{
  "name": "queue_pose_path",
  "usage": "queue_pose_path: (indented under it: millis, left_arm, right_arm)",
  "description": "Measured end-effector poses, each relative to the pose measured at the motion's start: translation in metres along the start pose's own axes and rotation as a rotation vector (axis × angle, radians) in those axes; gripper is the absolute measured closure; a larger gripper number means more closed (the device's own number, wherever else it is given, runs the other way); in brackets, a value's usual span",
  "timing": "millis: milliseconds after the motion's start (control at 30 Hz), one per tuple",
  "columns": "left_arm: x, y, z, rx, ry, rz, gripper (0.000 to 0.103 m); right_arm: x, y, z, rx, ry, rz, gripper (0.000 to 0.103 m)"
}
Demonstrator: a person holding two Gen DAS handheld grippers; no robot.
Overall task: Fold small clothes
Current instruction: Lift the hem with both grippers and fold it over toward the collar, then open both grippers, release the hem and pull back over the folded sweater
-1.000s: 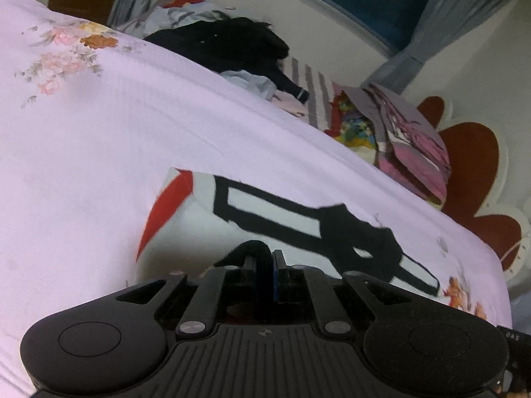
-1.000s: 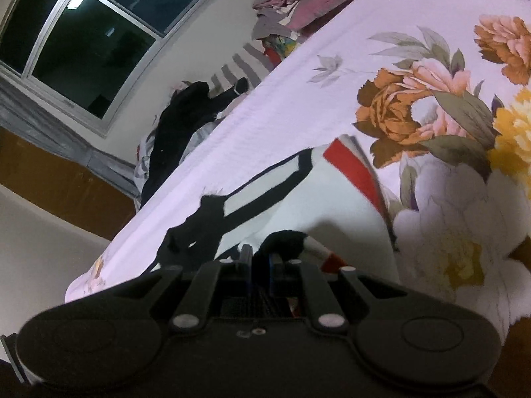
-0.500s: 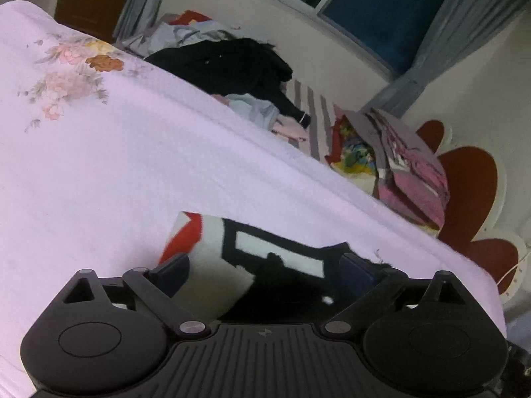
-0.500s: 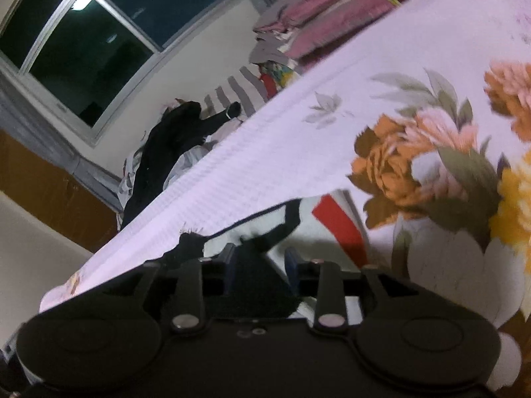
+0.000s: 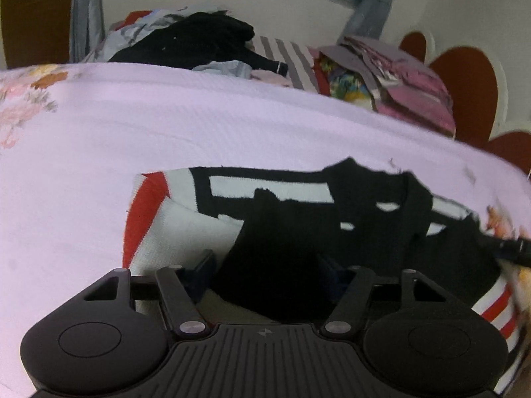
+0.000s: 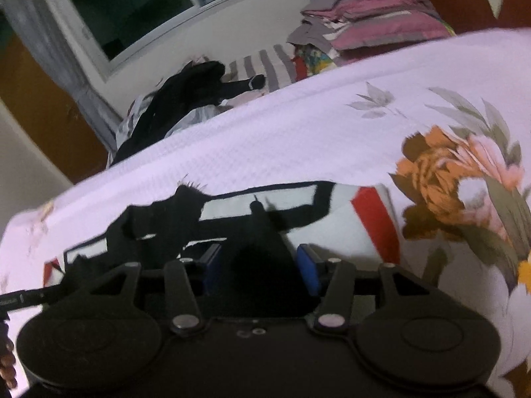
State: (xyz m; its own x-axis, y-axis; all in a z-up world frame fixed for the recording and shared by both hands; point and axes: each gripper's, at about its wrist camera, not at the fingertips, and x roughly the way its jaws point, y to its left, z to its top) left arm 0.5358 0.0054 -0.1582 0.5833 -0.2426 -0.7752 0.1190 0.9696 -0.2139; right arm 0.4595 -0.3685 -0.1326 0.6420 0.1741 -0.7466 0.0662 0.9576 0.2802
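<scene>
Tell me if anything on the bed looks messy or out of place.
Yes: beyond the bedspread, a black garment sprawls over a loose heap of clothes, unfolded. The folded pile beside it looks neat.

I see the small knit garment [image 5: 186, 229] lying flat on the bedspread, right in front of my left tongs [image 5: 268, 265] and my right tongs [image 6: 259, 262]. It is white with thick black bands and a red stripe at one end. A black part of it is folded over toward me and lies between the spread fingers of both tongs. In the right wrist view the red end [image 6: 375, 222] sits just right of the tongs; in the left view, just left.
</scene>
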Motion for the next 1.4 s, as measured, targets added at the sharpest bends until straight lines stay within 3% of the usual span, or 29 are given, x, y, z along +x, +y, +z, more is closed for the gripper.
queue_pose_path:
  millis: [33,133,167,200,367,600,767,867,1000,1067,1167,1400]
  left_arm:
    - [0.0,-0.002,-0.001,0.009,-0.002,0.007,0.043]
    - [-0.003,-0.004,-0.002,0.04,-0.016,0.043,0.083]
    - [-0.003,-0.003,-0.002,0.039,-0.009,0.033,0.096]
    - [-0.004,-0.002,-0.002,0.041,-0.013,0.033,0.096]
    - [-0.014,0.001,-0.007,0.049,-0.08,0.041,0.098]
    - [-0.023,0.011,0.003,-0.016,-0.173,0.063,0.098]
    - [-0.011,0.014,0.002,-0.036,-0.16,0.084,0.098]
    - [0.0,0.019,-0.004,-0.056,-0.142,0.103,0.098]
    - [0.002,0.013,-0.005,-0.029,-0.142,0.125,0.098]
    - [0.0,0.013,-0.003,-0.04,-0.136,0.124,0.098]
    - [-0.006,0.011,-0.005,-0.029,-0.14,0.129,0.098]
    - [-0.041,0.002,-0.016,-0.001,-0.192,0.098,0.097]
  right_arm:
    - [0.002,0.002,0.0,-0.024,0.005,-0.005,0.059]
    - [0.007,0.012,-0.001,-0.122,0.02,-0.033,0.073]
    - [0.007,0.015,-0.001,-0.15,0.019,-0.049,0.086]
    - [0.007,0.016,-0.002,-0.16,0.022,-0.05,0.092]
    - [-0.001,0.014,-0.002,-0.156,-0.017,-0.031,0.095]
    - [-0.015,0.003,0.01,-0.095,-0.124,-0.046,0.096]
    - [-0.01,-0.001,0.008,-0.08,-0.139,-0.075,0.096]
    - [0.003,-0.009,0.005,-0.056,-0.105,-0.117,0.096]
    - [0.01,-0.016,-0.002,-0.044,-0.095,-0.127,0.096]
    - [0.008,-0.016,0.0,-0.029,-0.092,-0.129,0.095]
    - [-0.005,-0.015,0.0,-0.026,-0.111,-0.121,0.083]
    - [-0.043,0.012,-0.009,-0.078,-0.142,-0.036,0.082]
